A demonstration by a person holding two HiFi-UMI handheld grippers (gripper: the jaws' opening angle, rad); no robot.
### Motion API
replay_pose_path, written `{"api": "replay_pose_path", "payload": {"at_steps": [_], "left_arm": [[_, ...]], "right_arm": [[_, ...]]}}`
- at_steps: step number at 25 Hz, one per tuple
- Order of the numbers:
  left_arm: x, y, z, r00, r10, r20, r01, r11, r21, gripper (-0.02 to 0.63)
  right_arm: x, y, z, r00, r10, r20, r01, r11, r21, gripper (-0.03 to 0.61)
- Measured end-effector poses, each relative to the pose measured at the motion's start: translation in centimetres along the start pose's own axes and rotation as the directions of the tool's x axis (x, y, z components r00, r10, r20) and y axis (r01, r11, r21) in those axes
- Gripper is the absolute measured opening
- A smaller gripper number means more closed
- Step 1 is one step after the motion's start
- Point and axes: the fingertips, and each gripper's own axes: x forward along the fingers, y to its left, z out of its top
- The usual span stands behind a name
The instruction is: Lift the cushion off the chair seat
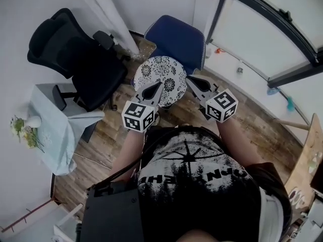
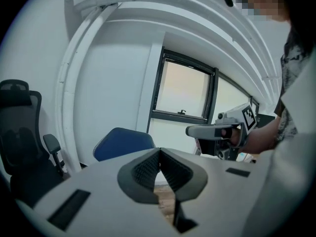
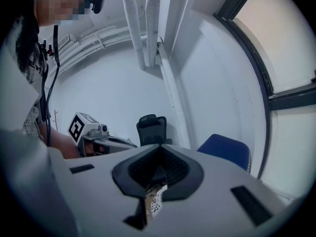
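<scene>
A round cushion (image 1: 162, 75) with a black-and-white flower pattern lies on the seat of the blue chair (image 1: 177, 38), whose backrest stands behind it. My left gripper (image 1: 158, 86) hovers above the cushion's near left part, its jaws shut and empty. My right gripper (image 1: 189, 78) hangs over the cushion's right edge, also shut with nothing held. In the right gripper view a sliver of the cushion (image 3: 156, 204) shows through the gap below the jaws. The left gripper view shows the chair's backrest (image 2: 123, 143) ahead and my right gripper (image 2: 190, 131) off to the right; the cushion is hidden there.
A black office chair (image 1: 75, 54) stands left of the blue one. A small table with a pale cloth (image 1: 53, 130) and a vase of flowers (image 1: 25, 127) is at the far left. A white pipe (image 1: 108, 19) runs up the corner. A window sill (image 1: 252, 74) lies right.
</scene>
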Motion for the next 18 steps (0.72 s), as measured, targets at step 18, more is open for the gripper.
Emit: {"api": "replay_pose_path", "payload": {"at_steps": [18], "left_arm": [[4.4, 9.1, 0.5, 0.956, -0.255, -0.146, 0.27, 0.959, 0.087, 0.015]], "right_arm": [[8.1, -2.2, -1.5, 0.971, -0.239, 0.029, 0.234, 0.964, 0.128, 0.02]]}}
